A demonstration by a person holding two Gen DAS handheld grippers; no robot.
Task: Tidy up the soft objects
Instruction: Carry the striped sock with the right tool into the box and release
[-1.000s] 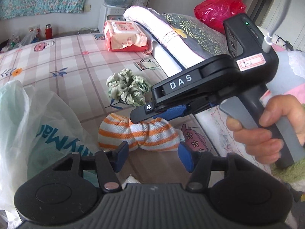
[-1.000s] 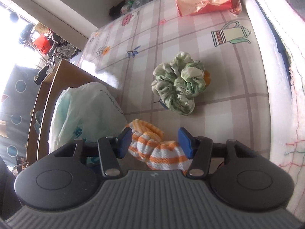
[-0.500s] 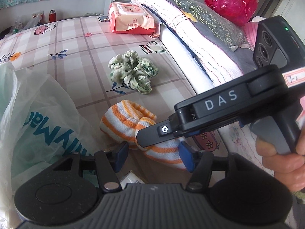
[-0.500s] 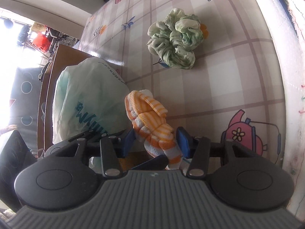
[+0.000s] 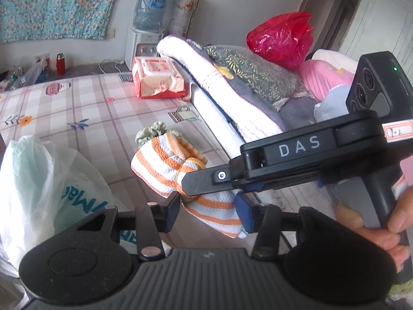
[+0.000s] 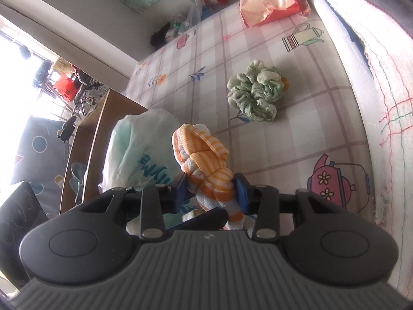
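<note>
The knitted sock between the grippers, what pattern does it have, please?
Orange and white stripes, clearest in the left wrist view.

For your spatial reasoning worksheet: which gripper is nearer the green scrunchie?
Right. The right gripper, closing on the striped cloth, sits nearer the green scrunchie; the left gripper grips the cloth's lower end, farther back.

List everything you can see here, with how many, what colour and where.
striped sock: one, orange and white, lifted between both grippers
scrunchie: one, green, on the checked cloth
plastic bag: one, white and green, left of the sock
wipes pack: one, red and pink, far on the cloth
folded bedding: pile, white and grey, right edge
red bag: one, on the bedding
left gripper: fingers closing on the sock
right gripper: fingers closing on the sock
hand: one, holding the right gripper
</note>
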